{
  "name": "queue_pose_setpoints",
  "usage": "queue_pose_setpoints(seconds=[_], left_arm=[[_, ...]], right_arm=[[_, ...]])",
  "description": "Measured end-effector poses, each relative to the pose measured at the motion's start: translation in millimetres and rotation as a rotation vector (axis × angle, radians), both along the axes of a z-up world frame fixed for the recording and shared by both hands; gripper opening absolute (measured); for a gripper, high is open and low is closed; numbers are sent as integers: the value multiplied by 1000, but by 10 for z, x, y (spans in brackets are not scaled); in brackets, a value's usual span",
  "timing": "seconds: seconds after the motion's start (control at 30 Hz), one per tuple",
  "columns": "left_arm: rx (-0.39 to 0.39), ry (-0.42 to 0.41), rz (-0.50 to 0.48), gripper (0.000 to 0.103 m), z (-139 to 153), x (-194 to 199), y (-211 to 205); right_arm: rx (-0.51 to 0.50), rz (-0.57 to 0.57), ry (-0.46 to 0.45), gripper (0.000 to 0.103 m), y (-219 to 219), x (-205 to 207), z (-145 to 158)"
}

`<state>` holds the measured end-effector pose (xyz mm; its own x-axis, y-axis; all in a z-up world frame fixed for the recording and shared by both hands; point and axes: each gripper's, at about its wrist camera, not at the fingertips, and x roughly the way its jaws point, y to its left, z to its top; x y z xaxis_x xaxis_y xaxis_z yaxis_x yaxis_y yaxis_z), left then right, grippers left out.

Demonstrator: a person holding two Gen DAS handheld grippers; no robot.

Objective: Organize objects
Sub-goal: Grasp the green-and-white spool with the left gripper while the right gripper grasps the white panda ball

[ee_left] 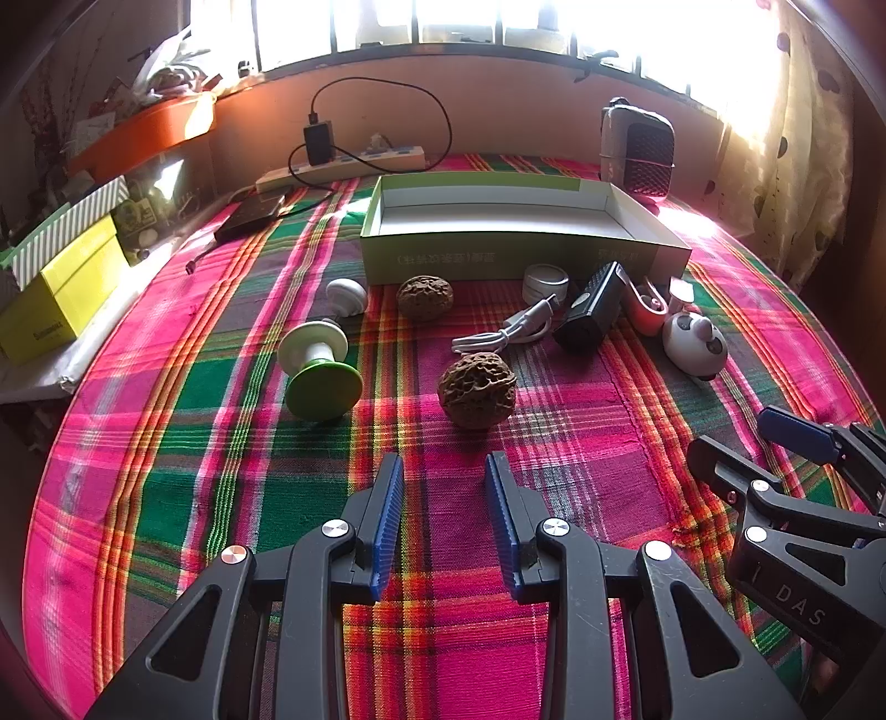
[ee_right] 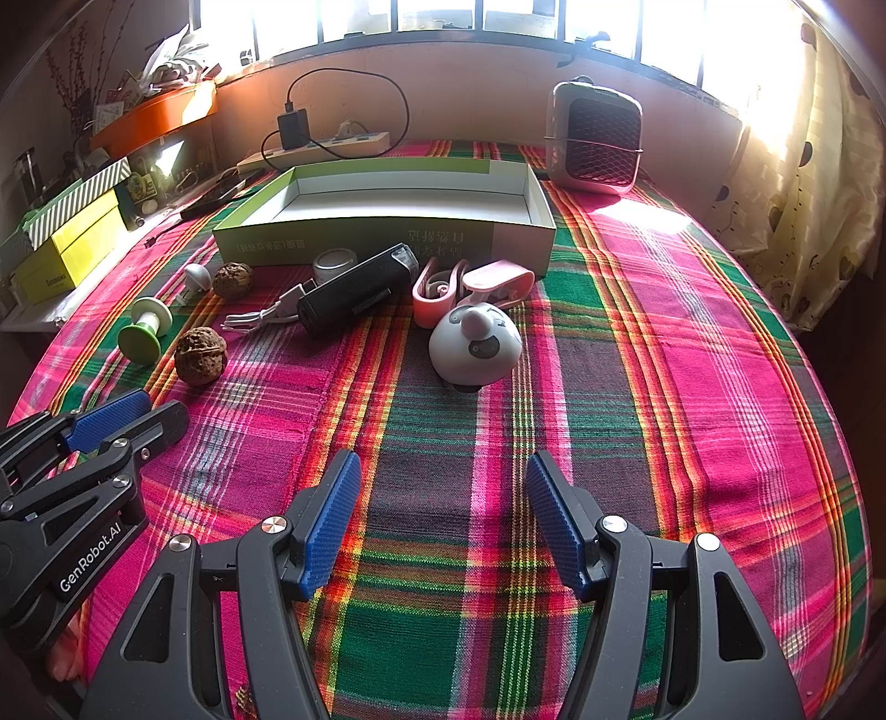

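Left gripper (ee_left: 443,471) hovering low over plaid cloth (ee_left: 581,443), fingers spread, pinching nothing; walnut (ee_left: 477,390) lying just ahead at 12 o'clock. Right gripper (ee_right: 443,471) hovering level beside it, fingers spread wider, gripping nothing; round white toy (ee_right: 475,350) sitting at 12 o'clock. Second walnut (ee_left: 425,297), green spool (ee_left: 319,363), white cable (ee_left: 506,332), black flashlight (ee_right: 354,291), pink clip (ee_right: 470,288) lying before open box (ee_left: 515,255). Heater (ee_right: 595,138) standing at 1 o'clock; sunlit window (ee_right: 443,14) glowing behind.

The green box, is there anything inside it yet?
Empty as far as shows: the green box has bare white walls and floor, though its front wall hides the nearest strip.
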<state>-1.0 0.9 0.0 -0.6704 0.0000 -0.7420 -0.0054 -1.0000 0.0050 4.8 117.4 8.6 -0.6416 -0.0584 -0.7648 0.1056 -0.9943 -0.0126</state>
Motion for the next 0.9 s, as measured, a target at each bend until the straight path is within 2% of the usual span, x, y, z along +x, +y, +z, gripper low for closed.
queue_pose_setpoints(seconds=[0.3, 0.6, 0.73, 0.9], left_arm=[[30, -13, -64, 28, 23, -4, -103], [56, -30, -59, 29, 29, 44, -350], [90, -32, -66, 35, 34, 50, -448], [125, -33, -35, 36, 57, -21, -598]], right_arm=[[-7, 57, -3, 63, 37, 23, 0], [-7, 71, -22, 63, 180, -116, 5], [6, 82, -42, 63, 225, -216, 13], [2, 72, -46, 63, 289, -342, 9]])
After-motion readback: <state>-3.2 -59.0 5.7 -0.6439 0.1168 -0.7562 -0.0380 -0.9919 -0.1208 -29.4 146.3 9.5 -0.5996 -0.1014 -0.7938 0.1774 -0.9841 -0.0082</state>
